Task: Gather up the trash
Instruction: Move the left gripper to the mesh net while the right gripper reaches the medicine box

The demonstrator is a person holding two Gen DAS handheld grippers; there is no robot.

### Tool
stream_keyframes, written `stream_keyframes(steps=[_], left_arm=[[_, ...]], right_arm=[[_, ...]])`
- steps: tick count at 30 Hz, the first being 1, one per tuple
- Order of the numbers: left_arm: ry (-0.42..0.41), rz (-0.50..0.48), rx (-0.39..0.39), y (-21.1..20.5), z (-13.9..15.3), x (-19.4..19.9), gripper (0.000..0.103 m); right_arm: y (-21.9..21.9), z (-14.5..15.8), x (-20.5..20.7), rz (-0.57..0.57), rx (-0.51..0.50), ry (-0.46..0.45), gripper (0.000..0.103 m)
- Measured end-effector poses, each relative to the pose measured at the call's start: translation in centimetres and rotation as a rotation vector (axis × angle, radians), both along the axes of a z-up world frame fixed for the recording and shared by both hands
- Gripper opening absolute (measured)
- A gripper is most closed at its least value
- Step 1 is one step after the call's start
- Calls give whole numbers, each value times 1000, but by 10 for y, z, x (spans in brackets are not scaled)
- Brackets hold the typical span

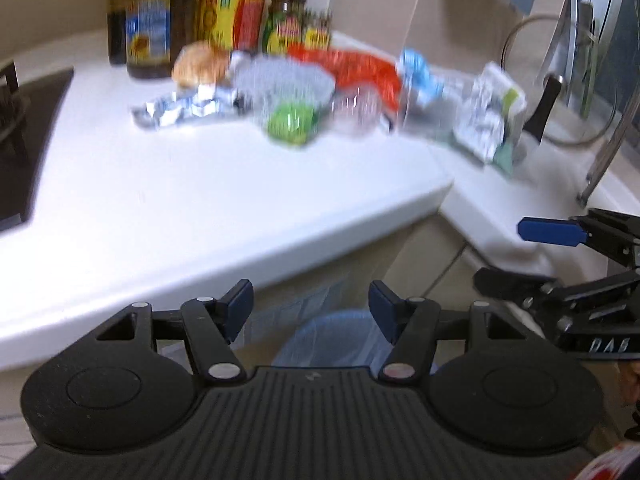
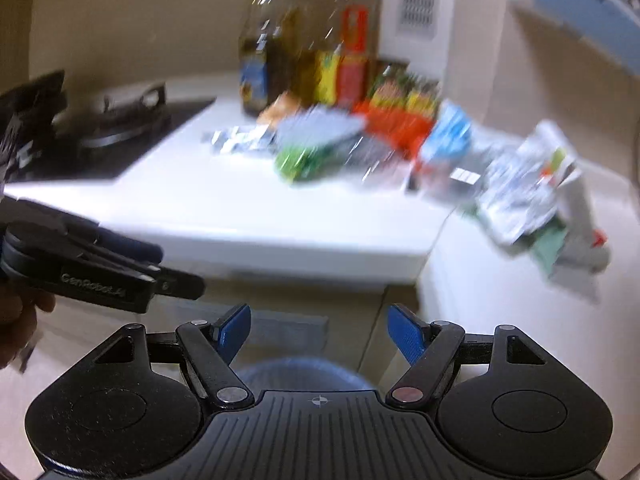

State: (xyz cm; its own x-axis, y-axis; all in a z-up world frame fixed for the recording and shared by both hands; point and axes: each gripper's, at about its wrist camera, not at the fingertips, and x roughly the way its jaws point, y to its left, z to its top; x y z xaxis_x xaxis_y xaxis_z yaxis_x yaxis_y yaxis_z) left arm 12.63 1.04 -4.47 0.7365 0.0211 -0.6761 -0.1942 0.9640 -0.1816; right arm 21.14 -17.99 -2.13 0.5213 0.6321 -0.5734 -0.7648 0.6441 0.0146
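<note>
Several crinkled foil wrappers point(image 1: 188, 108), glossy white counter point(image 1: 160, 200)

The left gripper point(image 1: 310, 304) stands open and empty above a bin lined with a blue bag point(image 1: 332, 336). On the white counter point(image 1: 160, 200) lie foil wrappers point(image 1: 184, 108), a green-capped plastic piece point(image 1: 290, 122) and a red packet point(image 1: 356, 68), with bottles point(image 1: 148, 28) behind. The right gripper point(image 1: 516, 252) enters at the right edge.

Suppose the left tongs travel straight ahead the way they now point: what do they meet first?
Probably the front edge of the white counter, short of the trash pile; blur leaves depth uncertain. The open left tongs are empty.
</note>
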Motion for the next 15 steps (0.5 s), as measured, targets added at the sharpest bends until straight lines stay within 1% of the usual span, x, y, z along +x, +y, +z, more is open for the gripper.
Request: stream_keyframes(steps=[3, 8, 12, 15], left_arm=[[-35, 16, -2, 4, 15, 6, 60], [-68, 35, 3, 7, 29, 18, 60], [-78, 55, 2, 7, 34, 27, 60], [-86, 63, 10, 5, 38, 36, 60]], right_arm=[[-13, 17, 15, -84, 42, -22, 75], [-39, 26, 53, -214, 63, -26, 75], [-62, 32, 83, -270, 53, -48, 75], [-70, 31, 100, -275, 5, -95, 75]])
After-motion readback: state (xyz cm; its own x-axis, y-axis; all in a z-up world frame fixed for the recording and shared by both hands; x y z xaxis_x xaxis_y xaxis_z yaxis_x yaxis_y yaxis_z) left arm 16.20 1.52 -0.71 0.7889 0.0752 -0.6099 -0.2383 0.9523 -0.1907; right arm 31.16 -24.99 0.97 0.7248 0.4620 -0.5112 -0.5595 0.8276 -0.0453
